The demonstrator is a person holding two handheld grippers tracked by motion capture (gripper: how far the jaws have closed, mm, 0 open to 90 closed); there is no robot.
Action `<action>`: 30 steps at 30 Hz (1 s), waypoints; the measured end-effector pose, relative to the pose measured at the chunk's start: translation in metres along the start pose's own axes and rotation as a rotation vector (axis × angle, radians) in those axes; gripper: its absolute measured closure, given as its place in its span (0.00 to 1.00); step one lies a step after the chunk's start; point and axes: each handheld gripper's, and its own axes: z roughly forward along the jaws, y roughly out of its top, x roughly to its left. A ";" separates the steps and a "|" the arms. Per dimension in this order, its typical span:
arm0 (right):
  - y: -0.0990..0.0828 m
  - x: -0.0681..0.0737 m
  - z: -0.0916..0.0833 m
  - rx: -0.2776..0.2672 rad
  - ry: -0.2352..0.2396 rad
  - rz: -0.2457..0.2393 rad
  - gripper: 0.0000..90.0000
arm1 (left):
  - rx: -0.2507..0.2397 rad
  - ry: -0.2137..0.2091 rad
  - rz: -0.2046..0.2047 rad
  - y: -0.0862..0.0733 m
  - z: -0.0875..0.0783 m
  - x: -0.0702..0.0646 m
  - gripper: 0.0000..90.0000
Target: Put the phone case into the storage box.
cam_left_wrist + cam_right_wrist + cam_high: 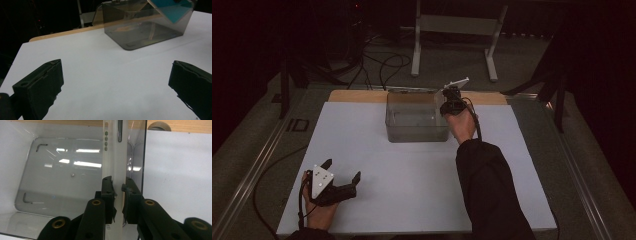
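- High view: person at white counter (412, 200), w/ a clear smoked-plastic box (417, 122) near the far edge. Right gripper (451, 106) is at the box's right wall, by the top rim, where a pale flat panel (440, 98) tilts up. Looks like the box's lid, though that can't be told for certain. Left gripper (343, 172) rests near the front left corner, well apart from the box, jaws spread, nothing between them.
- Left gripper view: two black jaws stand wide apart over bare counter (105, 82), holding and touching nothing. Box (147, 27) sits far off at top right, w/ a teal-tinted slanted panel (172, 10) at its top.
- Right gripper view: jaws are clamped together on a thin white upright edge (113, 157), which runs from top of frame down between the pads. Box floor (75, 170) shows beyond, seemingly w/ nothing in it; bare counter (180, 170) to the right.
- Progress, as a judgement: grip on the panel looks made, panel sits half-raised, approx. midway btwn open and shut. Which way it is meant to go can't be told. Left: swing it fully over or down, then let go. Left gripper has no part in it yet.
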 end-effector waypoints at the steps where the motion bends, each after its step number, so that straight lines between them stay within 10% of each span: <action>1: 0.000 0.000 0.000 0.000 -0.001 -0.002 0.91 | 0.001 0.001 0.001 0.000 0.000 0.000 0.01; 30: 0.000 0.001 0.011 0.021 -0.035 0.006 0.91 | 0.000 0.002 0.000 0.000 0.000 0.000 0.01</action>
